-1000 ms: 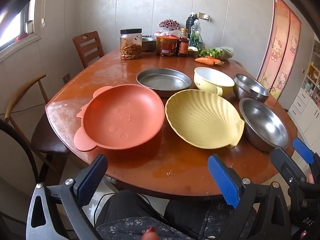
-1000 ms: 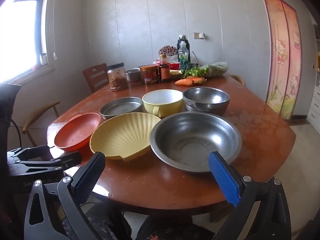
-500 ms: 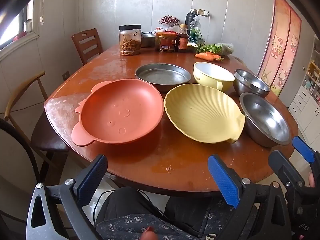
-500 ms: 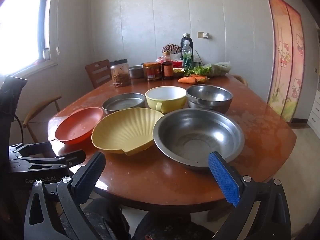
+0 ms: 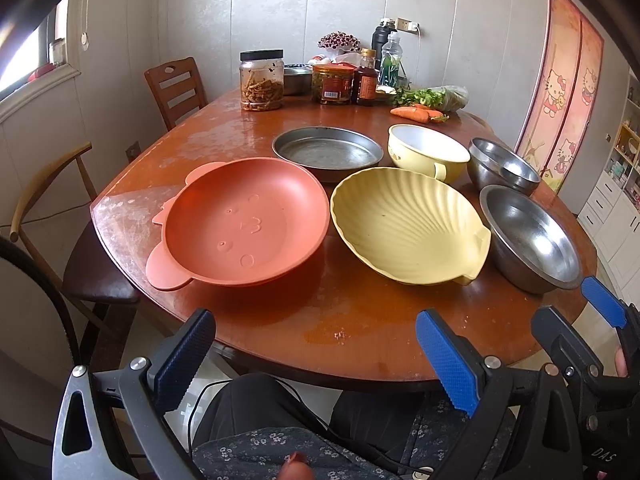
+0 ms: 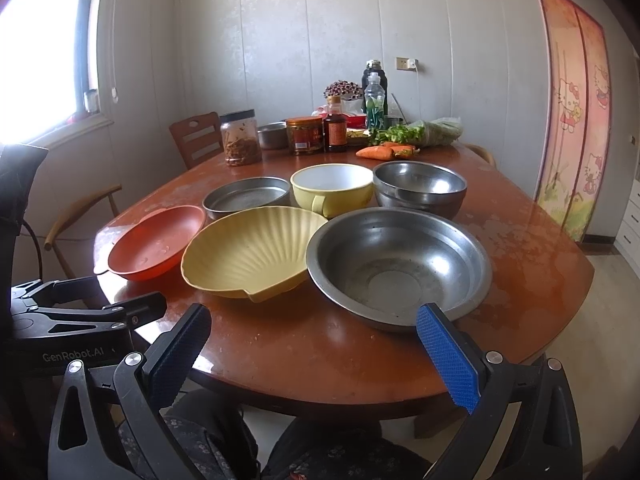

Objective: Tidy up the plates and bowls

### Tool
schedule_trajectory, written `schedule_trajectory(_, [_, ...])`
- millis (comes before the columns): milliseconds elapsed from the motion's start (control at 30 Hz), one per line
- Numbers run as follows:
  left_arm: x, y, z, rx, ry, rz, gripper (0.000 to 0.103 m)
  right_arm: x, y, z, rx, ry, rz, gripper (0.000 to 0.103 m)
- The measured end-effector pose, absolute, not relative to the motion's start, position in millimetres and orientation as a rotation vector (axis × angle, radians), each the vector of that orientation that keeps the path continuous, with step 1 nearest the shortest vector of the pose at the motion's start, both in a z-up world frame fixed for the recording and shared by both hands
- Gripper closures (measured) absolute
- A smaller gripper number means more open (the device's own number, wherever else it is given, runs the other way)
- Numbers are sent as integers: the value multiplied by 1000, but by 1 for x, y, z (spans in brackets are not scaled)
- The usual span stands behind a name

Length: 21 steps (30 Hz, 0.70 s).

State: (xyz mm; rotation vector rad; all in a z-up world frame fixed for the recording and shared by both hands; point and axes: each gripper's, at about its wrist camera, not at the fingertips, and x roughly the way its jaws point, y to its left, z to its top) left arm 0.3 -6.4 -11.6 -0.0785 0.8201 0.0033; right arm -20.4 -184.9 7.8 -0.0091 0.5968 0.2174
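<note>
Left wrist view shows six dishes grouped on the near half of a round wooden table. An orange plastic plate with small ear-shaped tabs sits nearest the left edge, an embossed face in its well. Just beside it to the right lies a yellow shell-shaped dish, ribbed and tilted a little toward the camera. Behind these two stand a shallow round metal pan and a pale yellow bowl with a handle. Further right is a wide steel basin, and behind that a stack of two smaller steel bowls nested together.

From the right wrist view the steel basin is closest, with the shell dish touching or nearly touching its left rim.

Neither gripper holds anything. The left gripper hangs off the near table edge with its jaws spread wide, blue pads facing inward. The right gripper is likewise spread wide, its right pad overlapping the basin's near rim in the picture; contact cannot be told.

At the far side of the table stand a jar of dried food, a red-lidded jar, a dark sauce bottle, carrots and bagged greens. A wooden chair stands at the left.
</note>
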Motion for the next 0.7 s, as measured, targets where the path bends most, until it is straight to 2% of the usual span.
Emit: schedule_trajectory(700, [-1, -7, -12, -69, 823, 1, 2, -20, -186, 8, -2, 599, 221, 0])
